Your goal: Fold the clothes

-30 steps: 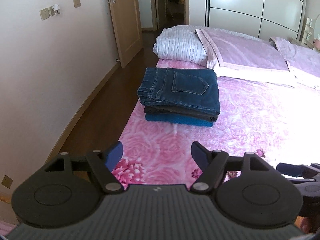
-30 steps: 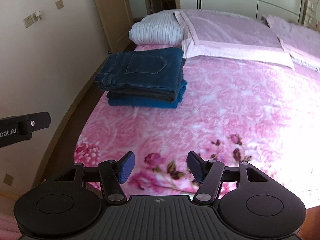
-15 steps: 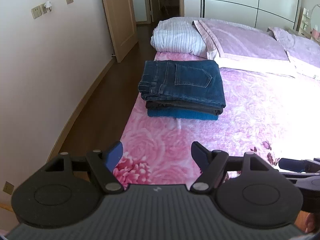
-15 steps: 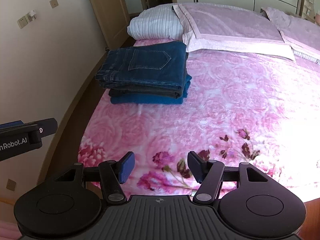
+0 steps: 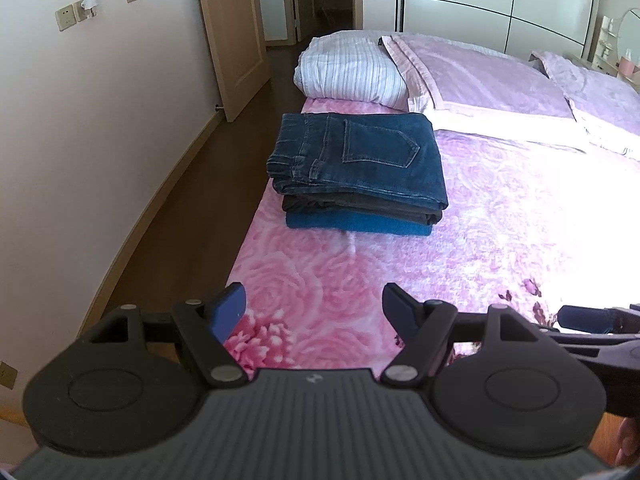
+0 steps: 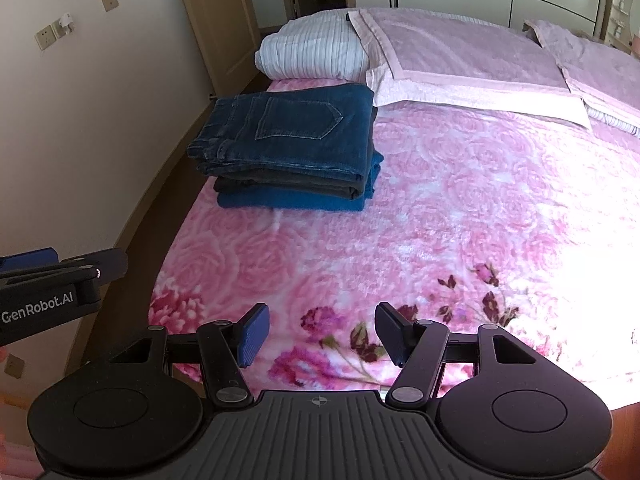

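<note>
A stack of folded clothes sits near the bed's left edge: dark blue jeans (image 5: 360, 160) (image 6: 288, 136) on top, a dark grey garment (image 5: 360, 210) under them, a blue one (image 5: 356, 224) (image 6: 292, 200) at the bottom. My left gripper (image 5: 314, 308) hovers open over the near corner of the pink floral blanket (image 5: 460, 248), well short of the stack, nothing between its fingers. My right gripper (image 6: 320, 330) is open too, empty, above the blanket (image 6: 460, 208) near its front edge. The left gripper's side (image 6: 60, 280) shows at the right wrist view's left edge.
A white striped quilt roll (image 5: 348, 72) and lilac pillows (image 5: 472, 76) lie at the head of the bed behind the stack. A brown floor strip (image 5: 188, 208) runs between the bed and the wall (image 5: 80, 140). An open door (image 5: 232, 32) and white wardrobe (image 5: 500, 0) stand beyond.
Both views have crept a little closer to the bed and dipped, so the stack sits slightly larger and lower. Both grippers stayed open and empty.
</note>
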